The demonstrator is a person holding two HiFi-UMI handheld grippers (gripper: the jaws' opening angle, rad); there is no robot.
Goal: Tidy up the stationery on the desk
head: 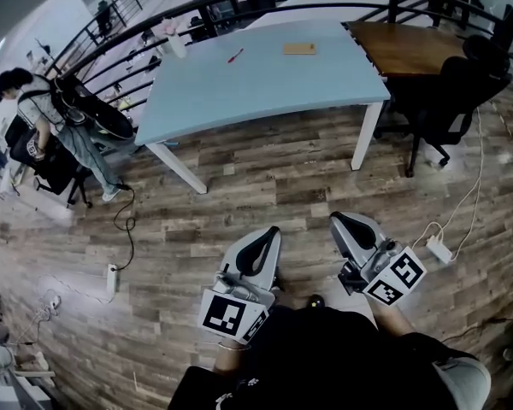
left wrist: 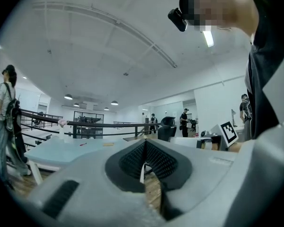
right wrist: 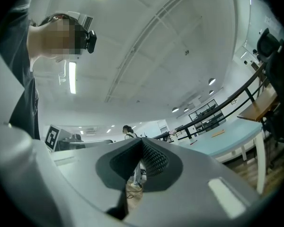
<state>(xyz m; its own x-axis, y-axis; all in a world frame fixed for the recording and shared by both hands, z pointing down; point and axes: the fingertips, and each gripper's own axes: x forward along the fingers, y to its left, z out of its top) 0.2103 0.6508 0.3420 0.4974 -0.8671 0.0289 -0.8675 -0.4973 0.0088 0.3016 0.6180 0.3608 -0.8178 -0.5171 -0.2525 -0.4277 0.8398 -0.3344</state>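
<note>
The desk (head: 265,88), pale blue, stands well ahead of us across the wood floor. We hold the left gripper (head: 265,239) and right gripper (head: 344,225) low, far from it, each with its jaws pressed together on nothing. On the desktop lie a tan flat block (head: 299,49) and, apart to its left, a red pen (head: 235,55).
</note>
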